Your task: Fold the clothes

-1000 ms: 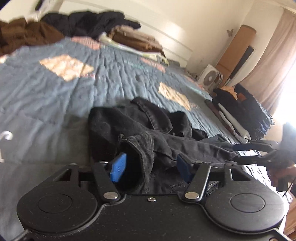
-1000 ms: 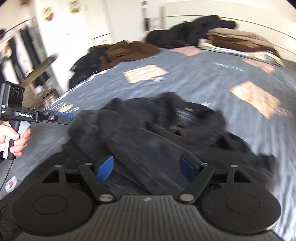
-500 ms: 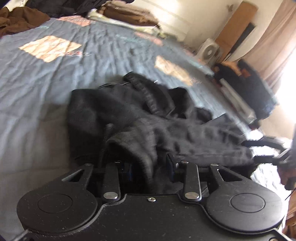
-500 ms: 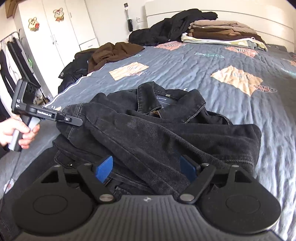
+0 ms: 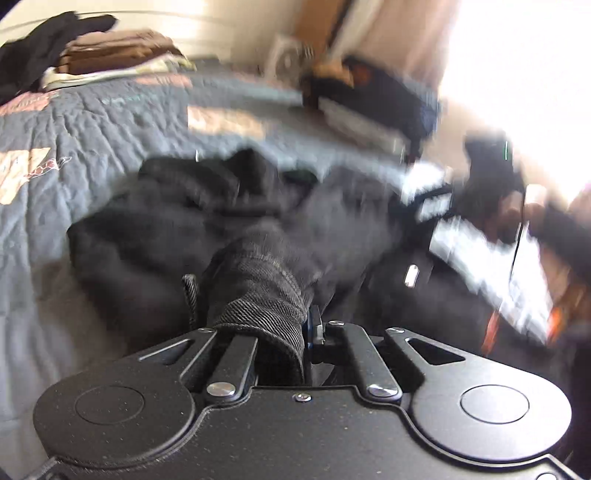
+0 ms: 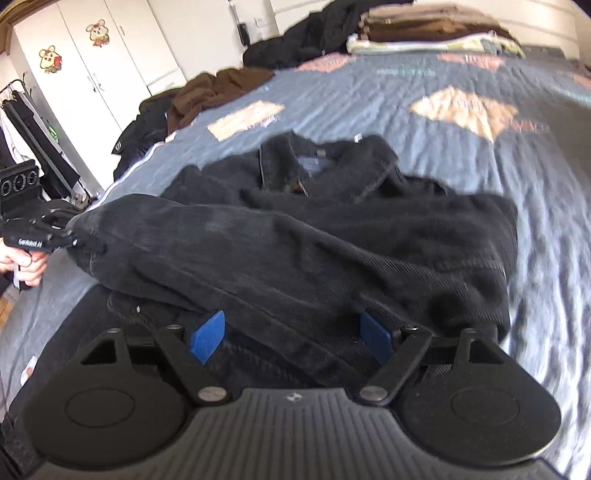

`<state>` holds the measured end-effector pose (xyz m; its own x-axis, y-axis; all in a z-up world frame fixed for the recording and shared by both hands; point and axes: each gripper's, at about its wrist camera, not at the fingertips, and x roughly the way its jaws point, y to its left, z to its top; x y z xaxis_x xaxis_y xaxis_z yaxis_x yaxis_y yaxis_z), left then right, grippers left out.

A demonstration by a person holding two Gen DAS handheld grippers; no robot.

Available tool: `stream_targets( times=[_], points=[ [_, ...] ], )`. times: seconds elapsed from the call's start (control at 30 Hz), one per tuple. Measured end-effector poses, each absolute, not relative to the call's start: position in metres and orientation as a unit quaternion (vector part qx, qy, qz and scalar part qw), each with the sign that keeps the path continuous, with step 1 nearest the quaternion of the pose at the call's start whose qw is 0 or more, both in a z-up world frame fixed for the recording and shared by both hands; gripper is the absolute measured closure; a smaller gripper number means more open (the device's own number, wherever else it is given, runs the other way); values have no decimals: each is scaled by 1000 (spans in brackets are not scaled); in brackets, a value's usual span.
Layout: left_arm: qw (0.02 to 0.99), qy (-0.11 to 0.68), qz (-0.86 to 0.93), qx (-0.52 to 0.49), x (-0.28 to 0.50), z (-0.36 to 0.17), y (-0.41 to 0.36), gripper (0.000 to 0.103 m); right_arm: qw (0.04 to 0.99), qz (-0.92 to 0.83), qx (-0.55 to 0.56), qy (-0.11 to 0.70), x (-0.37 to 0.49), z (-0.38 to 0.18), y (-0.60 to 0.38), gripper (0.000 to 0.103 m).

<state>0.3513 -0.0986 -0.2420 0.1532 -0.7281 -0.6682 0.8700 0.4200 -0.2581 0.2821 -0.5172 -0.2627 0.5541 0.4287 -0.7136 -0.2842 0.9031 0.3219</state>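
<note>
**Black denim jacket pinched at the cuff on a quilted bed**

One black denim jacket [image 6: 332,236] lies crumpled in the centre of the right wrist frame, collar toward the top, on a grey-blue quilt [image 6: 369,92] with tan diamond patches. Two grippers work it. The left gripper [image 5: 280,325], seen bottom centre in its own view, has its fingers drawn together on the jacket's sleeve cuff [image 5: 258,295], which bunches up between them; the same gripper shows at the left edge of the right wrist view, where one hand [image 6: 26,262] holds its handle and the sleeve stretches out level toward it. The right gripper [image 6: 290,334] sits low at the jacket's near hem, its two blue pads [image 6: 207,336] spread wide apart with denim between them, nothing pinched. At the top of the right wrist frame: one stack of folded clothes [image 6: 424,33], one dark heap [image 6: 306,33] beside it, and one brown garment [image 6: 214,92] left of centre. A white wardrobe [image 6: 110,55] with two cartoon stickers fills the upper left. The left wrist view is motion-blurred.
</note>
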Motion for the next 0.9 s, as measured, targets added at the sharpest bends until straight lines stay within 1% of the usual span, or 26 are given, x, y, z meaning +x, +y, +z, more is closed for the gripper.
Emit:
stream_targets(
  times=[0.07,0.1,0.2,0.3,0.43,0.47,0.53,0.57,0.63,0.7,0.77,0.8,0.87,0.9],
  points=[
    [748,389,-524,120,344,-251,-102,97,868,207,87,442,281,-269,-520,23],
    [750,387,-524,116,342,-253,-103,96,865,210,88,447,280,-269,-520,23],
    [767,360,-517,124,323,-256,-108,96,865,216,105,441,279,-261,-519,23],
    [767,316,-519,206,291,-259,-121,96,865,230,130,426,286,-242,-514,23],
    [733,297,-528,310,251,-274,-138,96,862,271,142,405,307,-207,-487,23],
    [727,294,-526,330,246,-279,-139,96,862,281,137,399,310,-200,-478,22],
    [730,295,-520,331,244,-282,-135,96,860,301,127,392,315,-188,-459,22],
    [736,306,-519,309,247,-279,-131,95,859,309,121,391,316,-185,-451,22],
    [746,327,-517,263,254,-274,-123,85,855,321,112,392,316,-184,-439,22],
    [750,351,-527,189,264,-266,-112,54,851,330,105,394,313,-185,-430,22],
    [746,377,-541,91,278,-260,-95,44,849,334,102,397,308,-187,-428,22],
    [742,389,-545,38,287,-258,-86,42,849,331,105,398,306,-189,-431,22],
    [734,409,-539,-67,306,-261,-69,42,851,324,116,398,301,-193,-437,22],
    [736,413,-526,-100,314,-266,-64,42,852,319,123,397,299,-194,-441,22]
  ],
)
